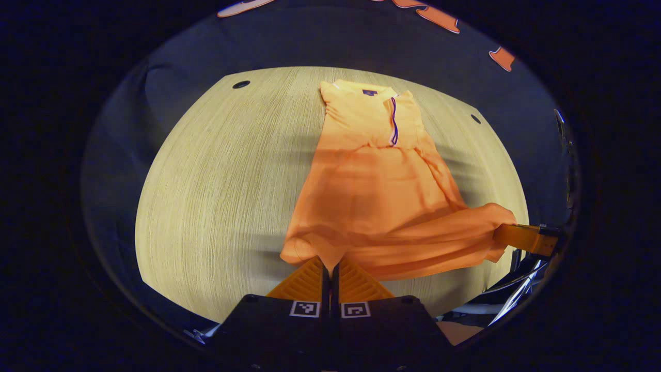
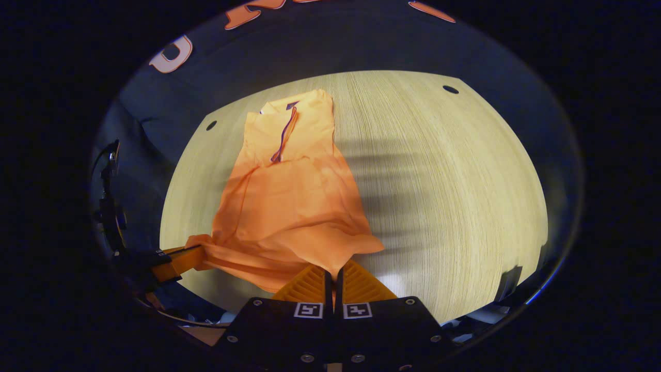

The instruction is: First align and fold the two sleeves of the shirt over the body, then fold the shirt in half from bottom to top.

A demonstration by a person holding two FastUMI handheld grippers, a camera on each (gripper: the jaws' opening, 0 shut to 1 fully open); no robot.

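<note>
The orange shirt [image 1: 379, 186] lies lengthwise on the wooden table [image 1: 217, 196], its collar toward the far edge and its bottom hem toward the near edge, where both tools have hold of it. In the left gripper view the left gripper [image 1: 330, 268] has its two fingers pressed together on one bottom corner of the hem, with cloth bunching up just above the tips; the other tool reaches in from the right side of that view and grips the opposite corner. In the right gripper view the right gripper [image 2: 335, 273] is likewise clamped on its corner of the hem, and the left tool appears at the left, holding the far end of the same edge. The hem is stretched between the two and looks raised off the table, which makes sense: holding both corners keeps the bottom edge straight so it can travel as one line. The upper part of the shirt rests flat, narrow and tidy, with what look like the sleeves already folded in over the body, so the sleeve step seems done and the bottom-to-top fold is the one in hand. The next move probably calls for carrying both corners together toward the collar, keeping the hem level. The risk, I judge, is one side running ahead and skewing the fold, or the thin cloth slipping from a pinch.
</note>
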